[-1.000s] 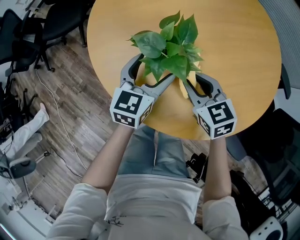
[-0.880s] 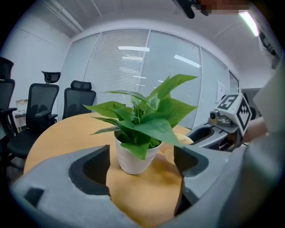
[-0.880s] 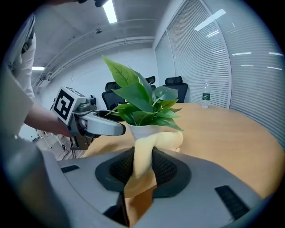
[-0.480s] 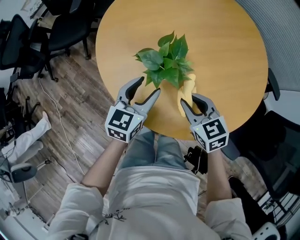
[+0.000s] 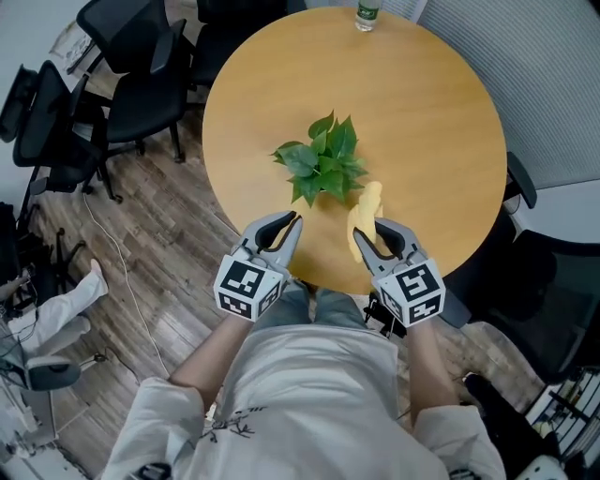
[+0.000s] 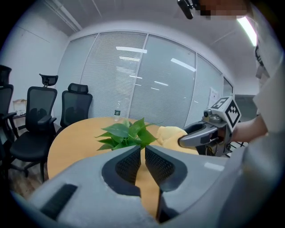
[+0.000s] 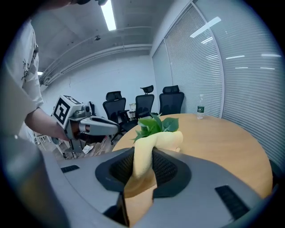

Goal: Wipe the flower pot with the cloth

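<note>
A leafy green plant (image 5: 323, 167) stands on the round wooden table (image 5: 441, 112); its leaves hide the flower pot from above. My right gripper (image 5: 362, 234) is shut on a yellow cloth (image 5: 364, 214), which sticks out toward the plant. In the right gripper view the cloth (image 7: 143, 153) fills the gap between the pads, with the plant (image 7: 156, 124) beyond. My left gripper (image 5: 292, 223) hovers near the table's front edge, short of the plant. Its jaws have just been closing, and only a thin slit with nothing in it remains in the left gripper view (image 6: 143, 151).
A water bottle (image 5: 367, 13) stands at the table's far edge. Black office chairs (image 5: 141, 75) crowd the left side on the wooden floor. A glass wall with blinds (image 6: 147, 80) lies beyond the table. The person's body is close to the front rim.
Both grippers have drawn back from the plant toward the person and risen. The left jaws, wide open around the plant's base before, have closed on nothing. The right still grips the cloth.
</note>
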Demonstrator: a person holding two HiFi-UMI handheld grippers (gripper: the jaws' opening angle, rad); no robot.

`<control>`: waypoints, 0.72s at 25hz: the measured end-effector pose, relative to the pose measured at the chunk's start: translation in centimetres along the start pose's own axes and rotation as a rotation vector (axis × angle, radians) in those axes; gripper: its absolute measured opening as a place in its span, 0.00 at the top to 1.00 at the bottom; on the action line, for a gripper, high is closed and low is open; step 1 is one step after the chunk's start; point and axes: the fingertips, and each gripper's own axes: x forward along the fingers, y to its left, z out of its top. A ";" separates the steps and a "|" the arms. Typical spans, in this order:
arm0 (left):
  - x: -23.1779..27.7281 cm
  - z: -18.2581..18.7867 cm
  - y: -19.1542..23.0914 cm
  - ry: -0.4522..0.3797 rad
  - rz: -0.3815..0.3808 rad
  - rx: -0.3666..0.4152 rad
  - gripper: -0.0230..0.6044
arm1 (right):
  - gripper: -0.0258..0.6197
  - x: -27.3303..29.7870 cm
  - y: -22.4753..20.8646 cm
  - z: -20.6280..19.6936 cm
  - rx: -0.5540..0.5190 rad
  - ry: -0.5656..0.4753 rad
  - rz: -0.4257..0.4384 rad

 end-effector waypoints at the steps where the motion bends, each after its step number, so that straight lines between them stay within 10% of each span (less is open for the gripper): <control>1: -0.2 0.6 -0.2 -0.008 -0.003 0.005 0.91 | 0.81 -0.4 0.2 0.5 -0.001 -0.009 -0.006; 18: -1.5 3.4 -1.0 -0.004 -0.050 0.050 0.95 | 0.81 -2.2 2.3 6.3 0.044 -0.154 -0.003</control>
